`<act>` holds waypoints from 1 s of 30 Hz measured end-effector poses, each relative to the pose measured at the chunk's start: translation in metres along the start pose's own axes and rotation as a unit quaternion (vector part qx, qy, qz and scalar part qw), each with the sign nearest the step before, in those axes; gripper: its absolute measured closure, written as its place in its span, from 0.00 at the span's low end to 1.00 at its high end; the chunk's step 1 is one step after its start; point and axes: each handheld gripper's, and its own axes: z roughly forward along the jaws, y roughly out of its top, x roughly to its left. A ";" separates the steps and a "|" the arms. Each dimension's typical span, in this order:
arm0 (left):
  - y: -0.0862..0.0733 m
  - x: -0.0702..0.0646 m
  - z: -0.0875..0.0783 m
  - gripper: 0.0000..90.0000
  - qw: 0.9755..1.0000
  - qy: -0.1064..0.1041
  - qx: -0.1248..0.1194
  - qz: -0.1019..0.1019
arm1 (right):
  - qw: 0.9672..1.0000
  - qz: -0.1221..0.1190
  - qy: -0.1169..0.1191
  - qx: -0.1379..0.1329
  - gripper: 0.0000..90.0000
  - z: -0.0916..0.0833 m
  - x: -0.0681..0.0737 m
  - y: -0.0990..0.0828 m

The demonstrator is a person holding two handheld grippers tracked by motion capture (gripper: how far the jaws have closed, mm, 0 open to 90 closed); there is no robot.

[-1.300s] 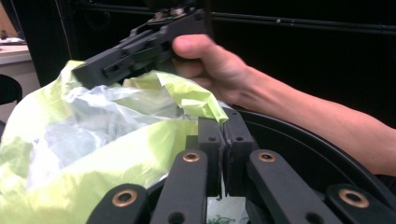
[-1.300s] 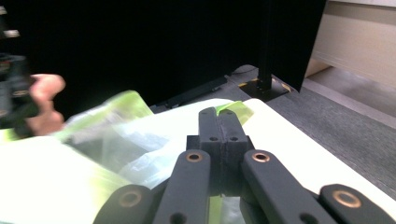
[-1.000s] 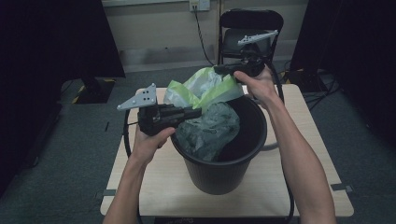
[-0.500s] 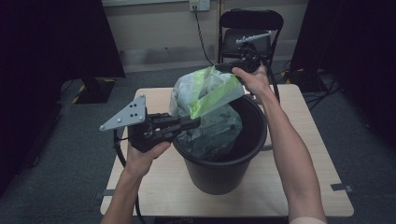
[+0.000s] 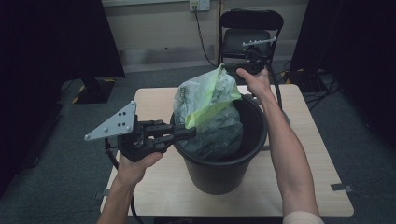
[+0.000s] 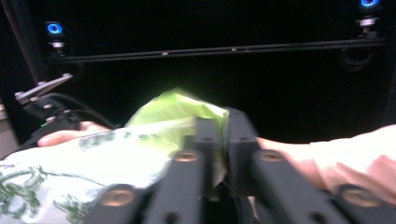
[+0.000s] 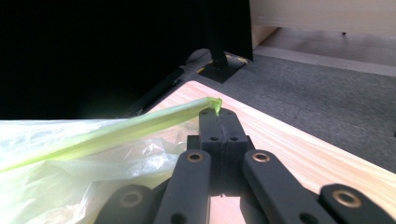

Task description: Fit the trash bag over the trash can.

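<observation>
- the bag (image 5: 208,100) covers most of the bucket's (image 5: 219,172) inside, can't see the bottom
- left gripper view's pretty blurry, bag (image 6: 93,158) runs off the frame edge

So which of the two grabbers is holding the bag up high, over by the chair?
The right gripper, at the far side of the bucket. It pinches the bag by its green edge, lifted toward the chair. The left gripper sits lower, at the bucket's near rim.

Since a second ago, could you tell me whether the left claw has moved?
Yes. The left claw has pulled away from over the bucket toward the table's left side, with the bag's edge between its jaws.
</observation>
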 end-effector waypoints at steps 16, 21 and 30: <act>0.008 0.010 -0.016 0.52 0.998 0.058 -0.006 -0.008 | 0.999 -0.025 0.022 -0.027 1.00 -0.025 0.013 -0.003; 0.000 0.032 -0.017 0.52 0.996 0.074 -0.005 -0.040 | 0.999 -0.033 0.025 -0.028 1.00 -0.028 0.019 -0.004; -0.027 0.082 -0.002 0.42 0.985 0.139 0.052 -0.083 | 0.998 -0.034 0.047 -0.036 1.00 -0.013 0.033 -0.005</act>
